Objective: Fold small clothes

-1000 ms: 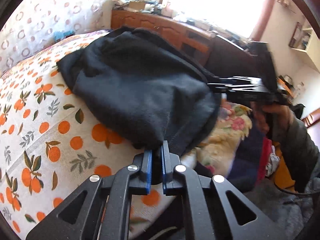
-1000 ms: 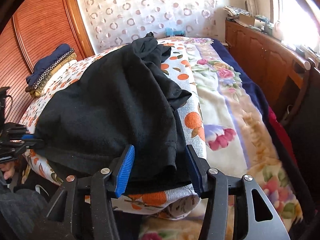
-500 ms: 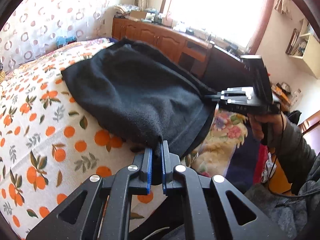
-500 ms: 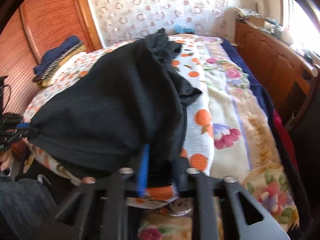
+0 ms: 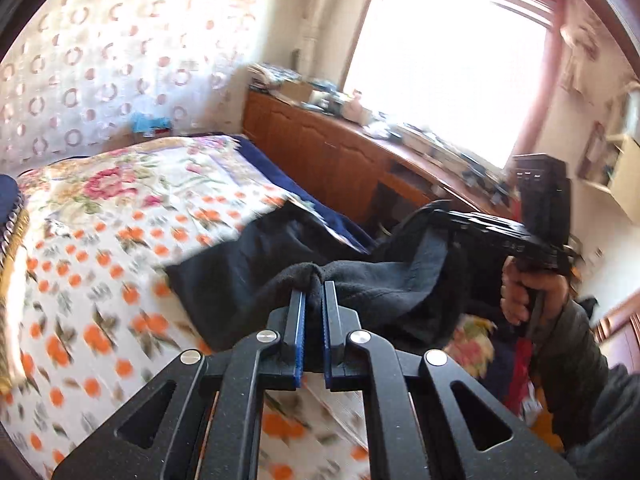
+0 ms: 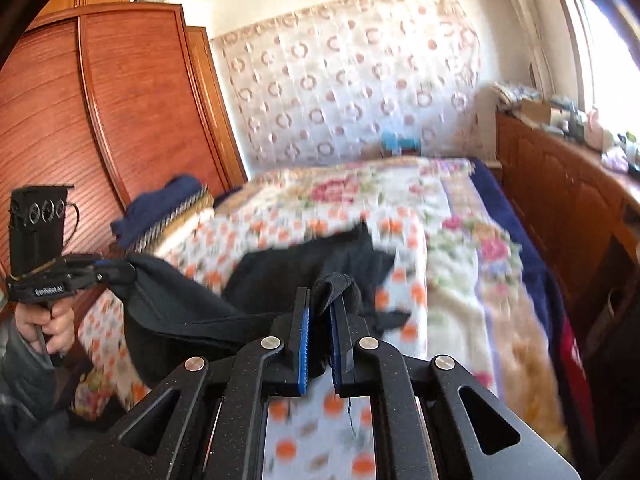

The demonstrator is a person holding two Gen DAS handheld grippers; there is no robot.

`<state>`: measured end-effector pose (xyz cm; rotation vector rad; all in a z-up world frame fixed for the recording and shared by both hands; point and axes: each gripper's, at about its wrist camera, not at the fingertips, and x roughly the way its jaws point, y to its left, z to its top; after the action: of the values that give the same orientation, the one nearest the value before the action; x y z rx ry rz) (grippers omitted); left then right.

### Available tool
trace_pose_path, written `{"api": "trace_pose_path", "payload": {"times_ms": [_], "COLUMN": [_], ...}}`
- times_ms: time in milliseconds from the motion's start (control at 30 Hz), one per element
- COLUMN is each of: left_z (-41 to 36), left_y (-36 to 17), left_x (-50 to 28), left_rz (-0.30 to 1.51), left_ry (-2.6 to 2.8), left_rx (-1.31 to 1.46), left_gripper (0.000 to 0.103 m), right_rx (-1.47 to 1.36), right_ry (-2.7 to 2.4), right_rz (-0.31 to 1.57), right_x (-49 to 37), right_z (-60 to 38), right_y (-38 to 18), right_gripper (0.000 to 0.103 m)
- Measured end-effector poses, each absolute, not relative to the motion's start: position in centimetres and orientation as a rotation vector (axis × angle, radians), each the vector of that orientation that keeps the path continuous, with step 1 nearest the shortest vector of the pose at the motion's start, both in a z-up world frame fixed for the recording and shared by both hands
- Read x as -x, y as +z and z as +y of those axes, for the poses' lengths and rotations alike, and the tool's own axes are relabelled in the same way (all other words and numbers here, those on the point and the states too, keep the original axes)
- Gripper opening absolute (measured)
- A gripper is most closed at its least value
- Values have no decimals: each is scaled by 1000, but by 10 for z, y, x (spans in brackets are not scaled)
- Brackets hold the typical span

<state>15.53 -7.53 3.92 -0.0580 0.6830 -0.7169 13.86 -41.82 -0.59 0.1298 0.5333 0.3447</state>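
Right, both grippers pinch one black garment (image 5: 256,280), slung between them above the near edge of the bed (image 5: 120,216): left gripper (image 5: 314,300) clamped on a bunched hem, right gripper (image 6: 320,308) just closed on another fold. Cabinet (image 6: 560,200) flanks one side, wardrobe (image 6: 120,120) the other. Gripper label blurred, unreadable.

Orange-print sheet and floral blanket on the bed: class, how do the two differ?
The orange-print sheet shows small oranges with leaves; the floral blanket shows large pink flowers. A black garment trails onto the sheet, while the blanket lies bare. Both cover the bed.
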Motion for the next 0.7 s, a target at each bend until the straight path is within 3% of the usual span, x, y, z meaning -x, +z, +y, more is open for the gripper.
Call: {"api": "trace_pose_path", "payload": {"times_ms": [333,367,400,467,533,600,700], "left_z": [-53,-52,-49,-42,-36,-33,-38], "left_y": [3,-1,-3,-5,-8,-11,-20], "left_x": [-274,-276,-277,-281,-284,-285,-283], "left_rz": [783,791,793,762,757,770,794], "left_ry": [-561,-556,-546,-518,-524,-539,-565], "left_rx": [84,85,80,66,64,74,54], "left_gripper": [8,14,27,44,50,65,69], "right_rx": [-87,-80,-70,-54,-41,-27,-11], "right_ry": [317,319,321,324,328,314,268], "right_rz": [632,647,659,678,695,712,711], "right_x": [-291,-304,-313,-333,-351,-362,-377], "right_z": [-390,-386,-378,-371,-365,-360,-360], "right_y": [-12,-17,-18,-24,-28,-35,-28], "right_gripper": [8,8,8,8,8,8,8]}}
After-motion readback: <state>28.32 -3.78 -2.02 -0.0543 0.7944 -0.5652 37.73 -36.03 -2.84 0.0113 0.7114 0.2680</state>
